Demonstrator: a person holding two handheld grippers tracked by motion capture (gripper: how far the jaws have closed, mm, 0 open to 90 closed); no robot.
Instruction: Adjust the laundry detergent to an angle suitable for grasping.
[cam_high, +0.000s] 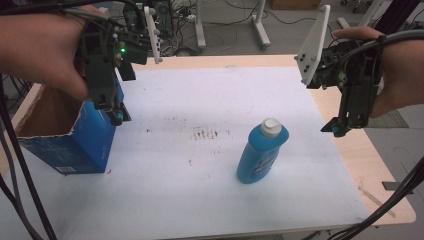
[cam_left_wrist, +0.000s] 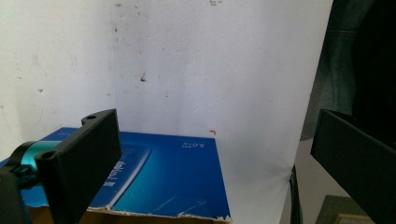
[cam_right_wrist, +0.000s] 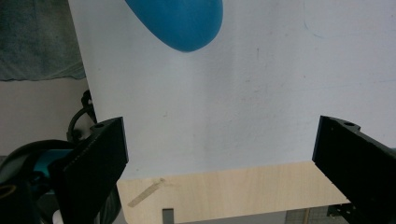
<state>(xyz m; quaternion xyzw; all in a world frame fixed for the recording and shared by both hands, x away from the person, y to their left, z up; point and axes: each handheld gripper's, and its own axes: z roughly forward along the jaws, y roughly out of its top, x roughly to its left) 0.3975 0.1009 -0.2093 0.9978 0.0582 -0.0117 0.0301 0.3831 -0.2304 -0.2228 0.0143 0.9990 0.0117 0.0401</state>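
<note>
Directly below the left tongs (cam_high: 119, 116) stands a blue cardboard box (cam_high: 75, 140), its top open and its brown inside in shadow, so what it holds cannot be told; the tongs hang over its near-right corner, jaws spread wide with nothing between them. Between the two tongs, nearer the right tongs (cam_high: 336, 129), a blue bottle (cam_high: 261, 152) with a white cap (cam_high: 271, 127) stands upright on the white surface (cam_high: 200, 200). The right tongs hover apart from it over the surface's edge, spread and empty.
</note>
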